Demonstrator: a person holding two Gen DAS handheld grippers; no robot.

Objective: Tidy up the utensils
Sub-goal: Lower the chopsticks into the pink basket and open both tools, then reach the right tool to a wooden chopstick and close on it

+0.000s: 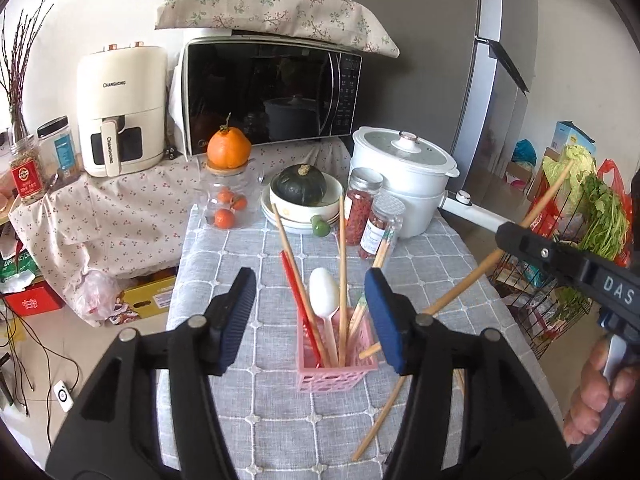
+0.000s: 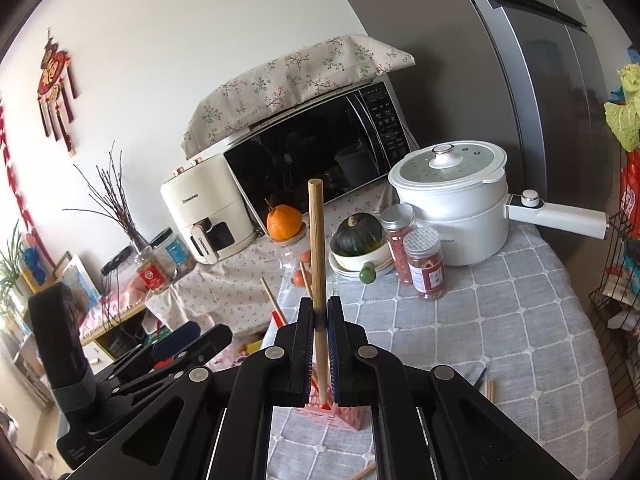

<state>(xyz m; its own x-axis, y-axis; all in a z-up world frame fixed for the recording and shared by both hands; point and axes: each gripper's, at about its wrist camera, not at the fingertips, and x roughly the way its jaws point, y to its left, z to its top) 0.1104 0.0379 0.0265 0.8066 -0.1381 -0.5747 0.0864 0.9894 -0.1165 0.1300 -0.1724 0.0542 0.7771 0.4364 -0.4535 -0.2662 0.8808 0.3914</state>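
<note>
A pink slotted utensil basket (image 1: 336,368) stands on the grey checked tablecloth (image 1: 248,264). It holds a white plastic spoon (image 1: 325,294), red chopsticks (image 1: 298,300) and several wooden chopsticks (image 1: 342,272). My left gripper (image 1: 310,316) is open and empty, its jaws on either side of the basket. My right gripper (image 2: 319,312) is shut on a wooden chopstick (image 2: 317,240), held upright with its lower end over the basket (image 2: 340,414). That chopstick shows slanting in the left wrist view (image 1: 472,280). A loose wooden chopstick (image 1: 380,420) lies on the cloth by the basket.
Behind the basket stand two spice jars (image 1: 362,204), stacked bowls with a green squash (image 1: 302,186), a glass jar topped by an orange (image 1: 228,148), a white electric pot (image 1: 404,168), a microwave (image 1: 272,92) and an air fryer (image 1: 120,108). A wire rack of vegetables (image 1: 568,240) stands right.
</note>
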